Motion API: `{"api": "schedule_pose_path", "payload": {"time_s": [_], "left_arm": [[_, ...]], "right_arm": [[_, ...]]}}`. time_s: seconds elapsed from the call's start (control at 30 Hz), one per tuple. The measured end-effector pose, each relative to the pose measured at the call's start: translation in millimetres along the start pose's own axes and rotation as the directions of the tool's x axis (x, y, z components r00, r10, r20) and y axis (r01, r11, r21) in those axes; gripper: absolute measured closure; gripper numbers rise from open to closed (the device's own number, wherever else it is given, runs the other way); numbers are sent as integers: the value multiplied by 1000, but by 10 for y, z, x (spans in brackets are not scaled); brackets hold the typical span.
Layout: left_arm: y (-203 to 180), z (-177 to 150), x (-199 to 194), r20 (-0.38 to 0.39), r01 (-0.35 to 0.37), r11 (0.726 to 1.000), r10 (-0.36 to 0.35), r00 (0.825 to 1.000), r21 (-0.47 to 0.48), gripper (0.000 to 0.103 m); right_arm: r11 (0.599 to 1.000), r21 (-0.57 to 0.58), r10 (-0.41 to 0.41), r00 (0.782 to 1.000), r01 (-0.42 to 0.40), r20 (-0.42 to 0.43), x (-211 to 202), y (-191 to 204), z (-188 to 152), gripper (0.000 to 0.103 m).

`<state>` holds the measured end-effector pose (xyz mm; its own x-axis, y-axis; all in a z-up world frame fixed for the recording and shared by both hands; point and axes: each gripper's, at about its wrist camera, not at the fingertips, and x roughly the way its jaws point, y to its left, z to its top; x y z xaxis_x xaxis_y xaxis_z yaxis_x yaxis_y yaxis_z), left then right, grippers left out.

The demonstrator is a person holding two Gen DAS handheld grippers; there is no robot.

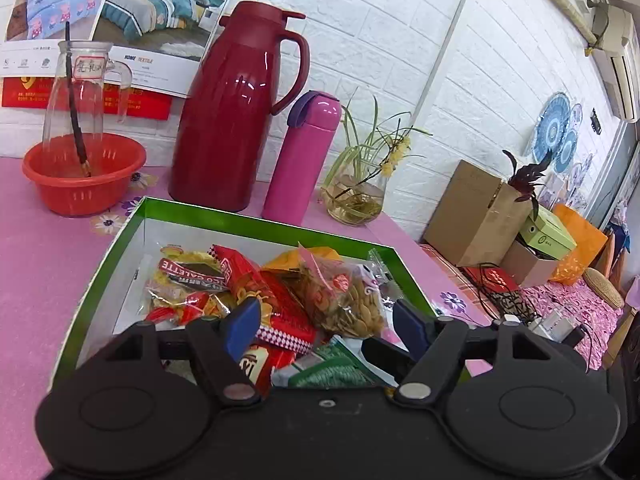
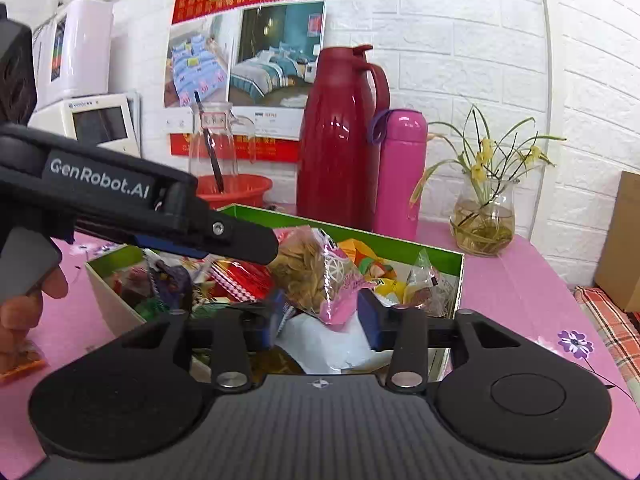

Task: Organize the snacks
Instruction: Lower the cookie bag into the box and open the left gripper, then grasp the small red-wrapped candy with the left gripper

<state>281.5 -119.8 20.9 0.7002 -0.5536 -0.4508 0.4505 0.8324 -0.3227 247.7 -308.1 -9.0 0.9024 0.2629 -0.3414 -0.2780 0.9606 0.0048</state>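
Observation:
A green-rimmed cardboard box point(image 1: 240, 216) on the pink table holds several snack packets. Among them are a clear bag of seeds point(image 1: 348, 300), red wrappers point(image 1: 280, 312) and a green packet point(image 1: 328, 372). My left gripper point(image 1: 326, 324) hangs over the box's near side, jaws wide, pads clear of the packets below. In the right wrist view the box point(image 2: 400, 244) is seen again. The seed bag with pink trim point(image 2: 312, 272) lies between the spread fingers of my right gripper point(image 2: 322, 316), which do not press it. The left gripper point(image 2: 256, 244) reaches in from the left over the box.
Behind the box stand a dark red thermos jug point(image 1: 236, 120), a pink flask point(image 1: 300, 160), a red basin point(image 1: 80, 184) with a glass pitcher, and a glass vase with a plant point(image 1: 356, 200). Cardboard boxes point(image 1: 476, 216) sit at right. A small orange packet point(image 2: 20, 360) lies beside a hand point(image 2: 24, 308).

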Motion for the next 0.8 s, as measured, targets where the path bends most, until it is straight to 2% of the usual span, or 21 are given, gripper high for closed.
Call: {"api": "schedule_pose_path", "payload": {"time_s": [0.03,0.13,0.17,0.3,0.47,0.57,0.67,0.77,0.8], "left_arm": [[-16,-11,-62,2,-1,1000,1,1000,7,18],[-40,-67,-293,19,-12,1000,11,1000,20,1],[-44,-89,-377,20,-12,1000,12,1000,21,1],[16,-223,-691,27,-44,999,44,999,-4,1],[186,-458,-868,-3,-80,996,80,997,-45,0],[270,-598,-819,-36,-110,993,108,993,-46,1],[320,-662,-671,-55,-153,988,152,987,-17,2],[386,-687,-488,-78,-175,984,173,982,-16,8],[408,-695,-421,-93,-176,984,174,980,-19,16]], "right_arm": [[1000,1,2,1000,-2,10,-59,14,11,9],[1000,-4,23,999,-23,37,-260,57,30,0],[1000,-6,31,999,-31,41,-326,83,31,0],[998,2,68,997,-68,22,-534,210,1,0],[990,36,140,987,-138,-77,-631,403,-134,0],[983,57,179,976,-173,-127,-674,476,-247,0],[988,42,154,979,-150,-133,-720,519,-343,0],[988,38,155,977,-151,-143,-775,516,-408,0],[987,34,159,977,-155,-145,-795,512,-429,0]]}}
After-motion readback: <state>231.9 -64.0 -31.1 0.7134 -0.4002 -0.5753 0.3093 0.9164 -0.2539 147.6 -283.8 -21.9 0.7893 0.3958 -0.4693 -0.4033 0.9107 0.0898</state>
